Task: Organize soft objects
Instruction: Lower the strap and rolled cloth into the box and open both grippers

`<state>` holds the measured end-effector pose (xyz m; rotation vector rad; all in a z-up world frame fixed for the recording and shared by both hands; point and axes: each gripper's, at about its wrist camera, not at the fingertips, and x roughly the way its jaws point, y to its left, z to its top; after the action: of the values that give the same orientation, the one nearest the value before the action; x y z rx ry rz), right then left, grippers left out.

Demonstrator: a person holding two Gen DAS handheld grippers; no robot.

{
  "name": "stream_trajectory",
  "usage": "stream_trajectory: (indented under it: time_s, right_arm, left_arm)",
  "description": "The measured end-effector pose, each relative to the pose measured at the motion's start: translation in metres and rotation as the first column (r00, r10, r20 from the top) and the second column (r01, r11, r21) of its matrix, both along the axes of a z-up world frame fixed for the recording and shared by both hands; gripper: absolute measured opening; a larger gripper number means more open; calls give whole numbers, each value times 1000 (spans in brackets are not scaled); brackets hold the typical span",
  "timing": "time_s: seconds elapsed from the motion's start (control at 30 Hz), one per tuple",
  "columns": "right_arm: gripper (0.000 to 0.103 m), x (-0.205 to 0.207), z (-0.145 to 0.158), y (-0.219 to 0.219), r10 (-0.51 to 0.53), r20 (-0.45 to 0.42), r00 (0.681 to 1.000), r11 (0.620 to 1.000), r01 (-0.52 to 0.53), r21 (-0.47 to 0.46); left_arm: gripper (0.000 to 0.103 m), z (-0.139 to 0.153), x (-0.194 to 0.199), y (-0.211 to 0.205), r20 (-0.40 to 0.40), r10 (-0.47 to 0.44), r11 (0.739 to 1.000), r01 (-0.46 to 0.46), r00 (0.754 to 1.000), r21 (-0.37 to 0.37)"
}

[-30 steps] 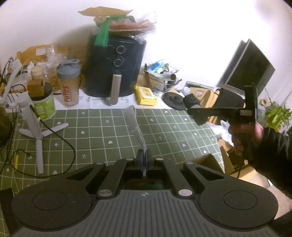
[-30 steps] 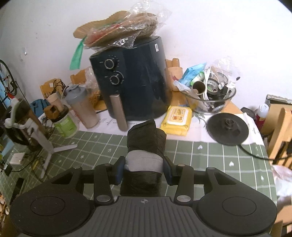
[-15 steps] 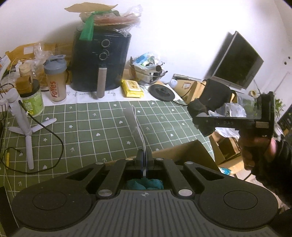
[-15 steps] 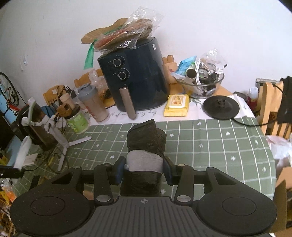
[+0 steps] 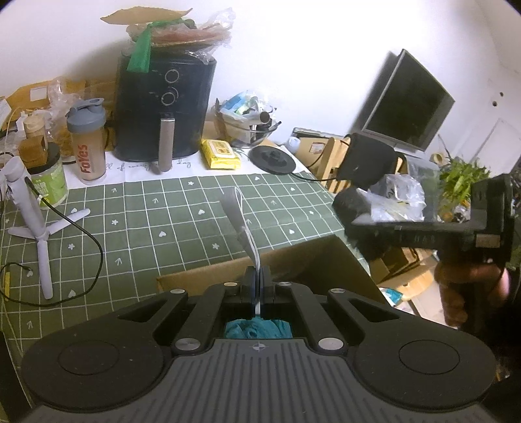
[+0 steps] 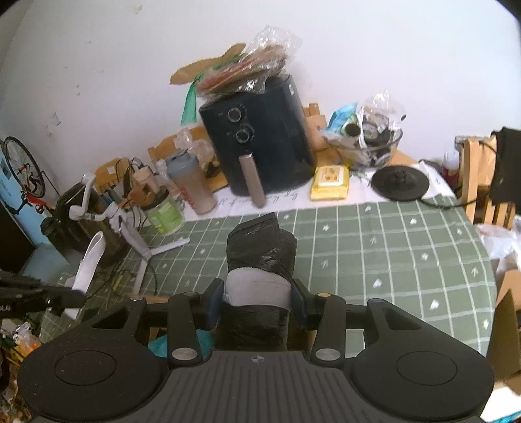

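With the left gripper pinching a white strap and the right gripper clamping a black roll, either may slip short of the cardboard box.

This is a lived-in home, a dining or kitchen corner: ahead of the left claw a counter wears a green checked cloth with hearts and carries a black air fryer against the white wall, food packets piled on top. Beside the fryer stand a shaker bottle, a yellow wipes pack, a glass bowl of odds and ends and a kettle base. Far to the right claw's left a bicycle leans; right of the left claw sit a dark monitor, a wooden chair and a green houseplant.
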<state>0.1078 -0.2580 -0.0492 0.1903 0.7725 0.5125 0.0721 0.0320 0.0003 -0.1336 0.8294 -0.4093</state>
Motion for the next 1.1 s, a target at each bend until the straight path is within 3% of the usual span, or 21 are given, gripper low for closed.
stream_trajectory:
  time_s: [0.07, 0.1, 0.13, 0.17, 0.2, 0.3, 0.6, 0.9, 0.97, 1.03, 1.1]
  right_arm:
    - [53, -5, -8, 6, 4, -37, 999, 1000, -5, -28]
    - [74, -7, -12, 8, 3, -48, 999, 999, -6, -46]
    - [85, -11, -14, 10, 0, -49, 999, 998, -3, -62]
    - [95, -15, -16, 11, -1, -45, 999, 998, -3, -69]
    - [99, -20, -17, 11, 3, -44, 999, 997, -6, -73]
    - [103, -29, -22, 9, -1, -58, 998, 996, -4, -90]
    - [103, -53, -31, -3, -41, -104, 994, 995, 32, -89]
    - [103, -68, -24, -21, -96, -99, 990, 994, 90, -68]
    - [103, -70, -23, -24, -107, -96, 990, 993, 101, -67]
    - [103, -72, -23, -26, -116, -99, 988, 992, 110, -66]
    - [103, -74, -24, -26, -121, -106, 987, 991, 115, -69]
  left_arm:
    - [3, -1, -3, -1, -3, -5, 1000, 5, 1000, -2]
    - [3, -1, -4, -1, -4, -8, 1000, 8, 1000, -3]
    - [3, -2, -6, -2, -5, -10, 1000, 10, 1000, -3]
    - [3, -2, -8, -2, -6, -12, 1000, 12, 1000, -4]
    - [3, -2, -9, -2, -8, -14, 1000, 14, 1000, -4]
    - [3, -4, -12, -1, -15, -17, 1000, 17, 1000, -7]
    - [3, -11, -13, -12, -40, -62, 998, 61, 997, -23]
    - [5, -5, -4, -42, -6, -142, 988, 141, 990, -58]
    - [18, -1, -1, -51, 12, -165, 985, 165, 986, -51]
    - [51, -1, -1, -58, 21, -184, 982, 184, 983, -33]
    - [59, -1, -4, -60, 38, -182, 983, 183, 983, -11]
